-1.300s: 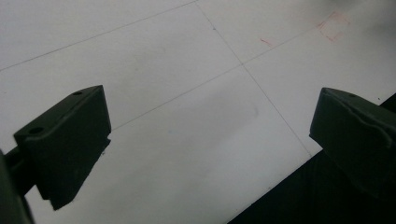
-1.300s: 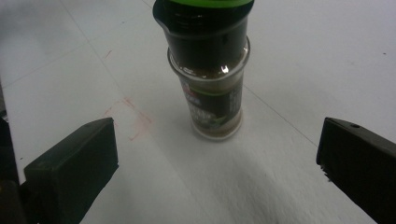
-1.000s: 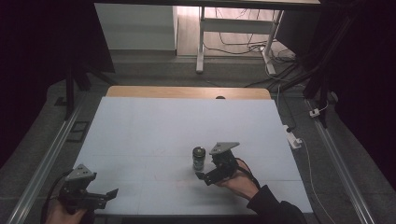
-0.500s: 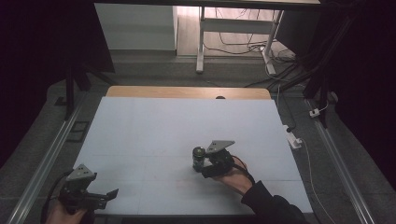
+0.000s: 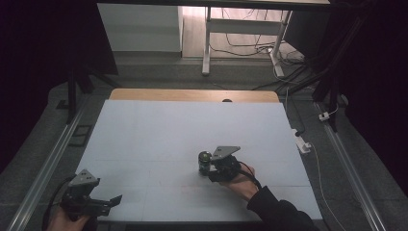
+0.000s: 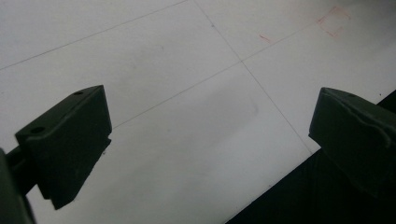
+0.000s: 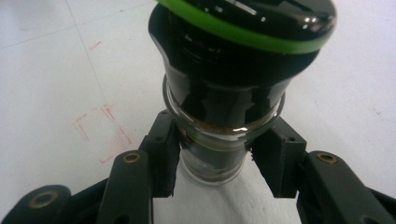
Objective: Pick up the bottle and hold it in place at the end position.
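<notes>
My right gripper at the jar, near-centre of the white bench, a little right of the mid-line. In the right gripper view the jar stands between my two fingers, its glass neck in the gap and the black cap w/ green ring above them. Long axis looks upright, at right angles to the closing line, so the fingers would close on the narrow glass below the cap, not on the cap itself. The left pad looks to touch the glass. The right pad is just beside it, w/ a thin sliver of bench between. I call it nearly closed, not a firm hold yet; I can't tell if any squeeze is on. A brownish fill shows through the glass. A faint red square mark lies on the bench to the jar's left in that view.

My left gripper sits at the near-left corner of the bench, well apart from the jar. Its fingers are spread wide w/ nothing between them, bare bench below and the near edge just under the right one.

Judgement: right hand is far the nearer, already lined up. What the next move needs is the last bit of closing, square on the neck, so the jar doesn't tip.
</notes>
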Demonstrator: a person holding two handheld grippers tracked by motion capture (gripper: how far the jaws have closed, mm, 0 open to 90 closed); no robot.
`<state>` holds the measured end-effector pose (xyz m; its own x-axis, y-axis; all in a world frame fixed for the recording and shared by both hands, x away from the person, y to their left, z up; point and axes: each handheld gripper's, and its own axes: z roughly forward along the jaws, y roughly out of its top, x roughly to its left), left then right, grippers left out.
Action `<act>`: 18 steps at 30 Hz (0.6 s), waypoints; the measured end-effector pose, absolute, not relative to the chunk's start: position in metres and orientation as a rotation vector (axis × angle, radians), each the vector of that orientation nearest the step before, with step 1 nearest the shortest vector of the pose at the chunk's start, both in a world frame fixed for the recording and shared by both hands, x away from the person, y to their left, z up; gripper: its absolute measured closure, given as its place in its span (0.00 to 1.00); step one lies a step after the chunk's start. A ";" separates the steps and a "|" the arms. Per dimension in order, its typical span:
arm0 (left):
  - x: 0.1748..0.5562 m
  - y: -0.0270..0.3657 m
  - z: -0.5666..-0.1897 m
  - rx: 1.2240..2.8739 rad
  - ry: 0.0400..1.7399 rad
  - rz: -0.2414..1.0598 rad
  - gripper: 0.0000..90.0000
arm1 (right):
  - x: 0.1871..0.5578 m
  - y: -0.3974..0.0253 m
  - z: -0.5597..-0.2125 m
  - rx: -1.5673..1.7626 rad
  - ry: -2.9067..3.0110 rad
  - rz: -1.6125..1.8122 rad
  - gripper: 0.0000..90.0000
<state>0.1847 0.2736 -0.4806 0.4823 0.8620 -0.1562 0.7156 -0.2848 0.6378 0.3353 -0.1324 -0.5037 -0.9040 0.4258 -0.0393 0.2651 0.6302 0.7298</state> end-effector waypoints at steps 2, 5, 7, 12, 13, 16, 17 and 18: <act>0.185 0.274 -0.481 2.073 1.298 0.287 0.01 | 0.336 -0.132 -0.502 0.576 2.649 1.141 0.59; 0.185 0.274 -0.481 2.074 1.298 0.285 0.01 | 0.337 -0.133 -0.498 0.593 2.640 1.162 0.59; 0.185 0.274 -0.481 2.073 1.299 0.285 0.01 | 0.339 -0.133 -0.495 0.604 2.637 1.171 0.59; 0.185 0.274 -0.481 2.072 1.299 0.284 0.01 | 0.346 -0.131 -0.488 0.627 2.624 1.191 0.59; 0.185 0.274 -0.481 2.071 1.299 0.283 0.01 | 0.348 -0.131 -0.487 0.622 2.619 1.192 0.59; 0.185 0.274 -0.481 2.071 1.300 0.282 0.01 | 0.355 -0.130 -0.483 0.638 2.617 1.202 0.59; 0.185 0.274 -0.481 2.071 1.300 0.282 0.01 | 0.357 -0.129 -0.482 0.644 2.615 1.199 0.59; 0.185 0.274 -0.481 2.071 1.299 0.282 0.01 | 0.359 -0.128 -0.482 0.649 2.614 1.196 0.59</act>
